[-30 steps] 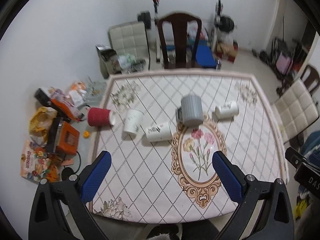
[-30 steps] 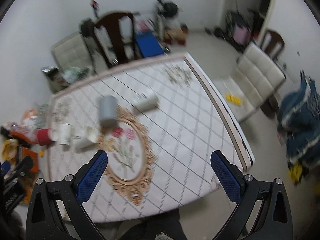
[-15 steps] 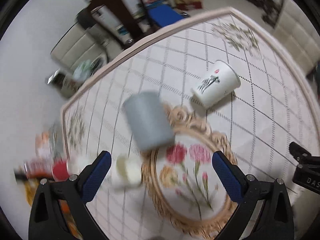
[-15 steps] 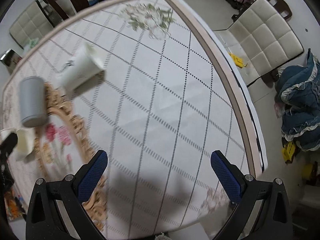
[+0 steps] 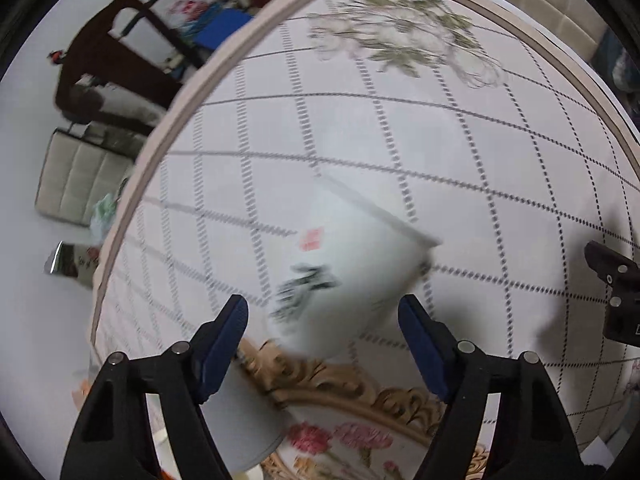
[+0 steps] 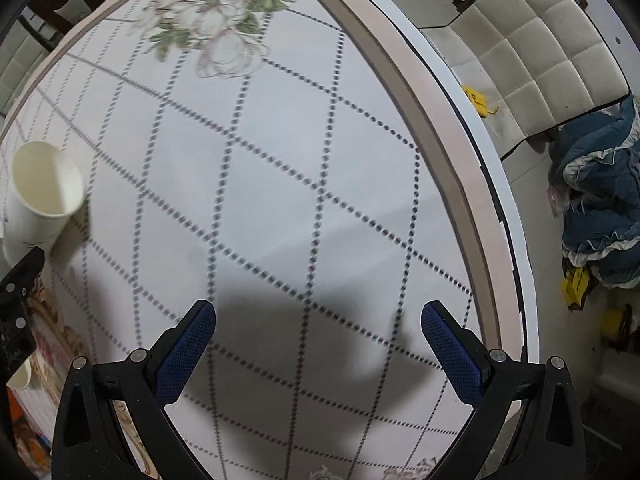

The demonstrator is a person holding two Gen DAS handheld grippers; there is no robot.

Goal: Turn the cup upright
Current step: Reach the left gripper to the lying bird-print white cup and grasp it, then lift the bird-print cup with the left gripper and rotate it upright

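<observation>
A white paper cup with a black drawing and a red mark lies on its side on the patterned tablecloth, blurred by motion. My left gripper is open, its blue pads on either side of the cup's base end, not touching it. The same cup shows at the left of the right wrist view, its open mouth facing that camera. My right gripper is open and empty above bare tablecloth, well to the right of the cup.
A grey cup lies under the left finger by the gold oval frame. Another white cup sits at the left edge. The table edge curves on the right, with a cream chair and blue cloth beyond it.
Both grippers have dropped closer to the table. The left one has moved in on the white paper cup, which now sits between its open fingers.
</observation>
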